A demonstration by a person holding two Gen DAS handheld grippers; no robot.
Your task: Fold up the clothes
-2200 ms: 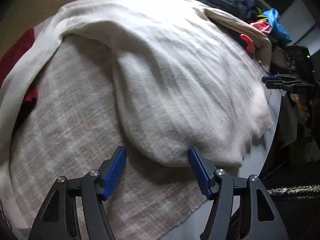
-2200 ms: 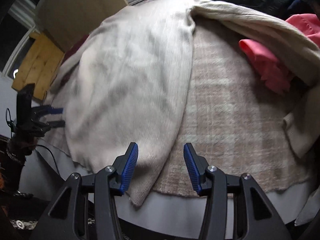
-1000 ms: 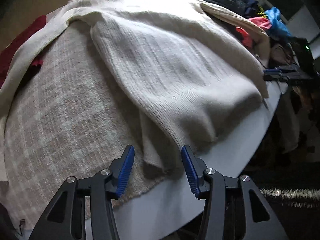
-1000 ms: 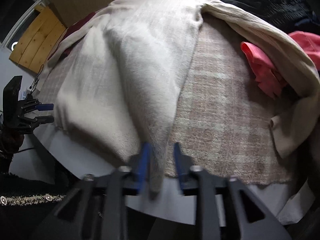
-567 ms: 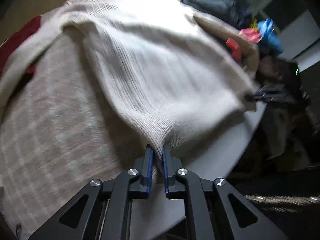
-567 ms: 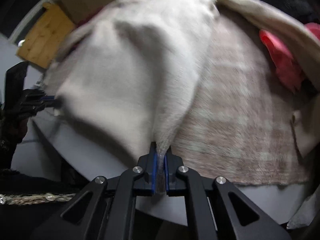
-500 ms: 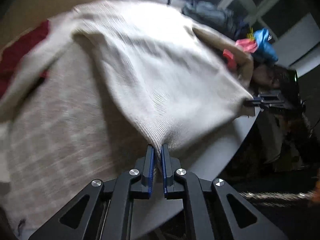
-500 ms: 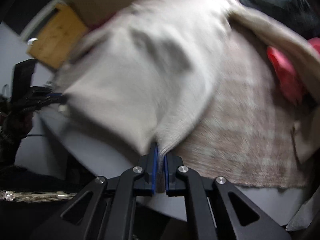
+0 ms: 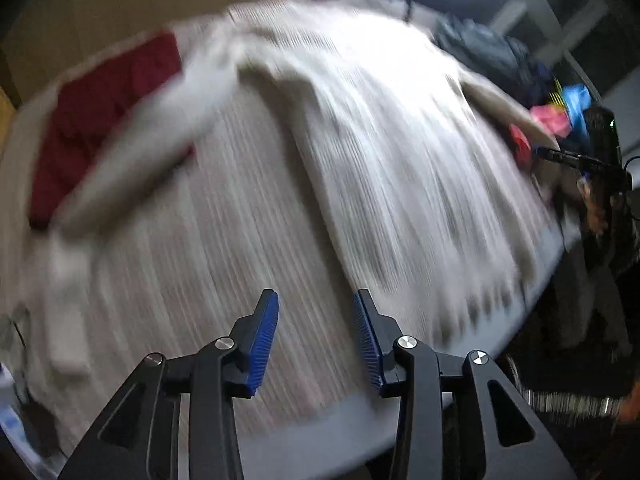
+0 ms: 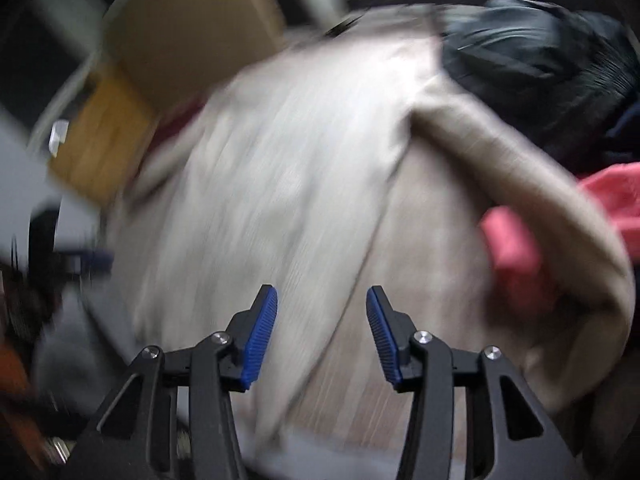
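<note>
The sweater [image 9: 392, 168] is lying spread over a plaid blanket [image 9: 192, 280] on the table [image 9: 352, 420], its long axis running away from both tools, hem nearest them. The left gripper [image 9: 316, 336] is hanging over the hem's left edge, the right gripper [image 10: 320, 336] over its right edge. Both sets of jaws are opening, with nothing pinched between them. Each hand is sitting about equally near its own corner. A red garment [image 9: 104, 112] and pink clothes [image 10: 516, 256] are lying beside it.
</note>
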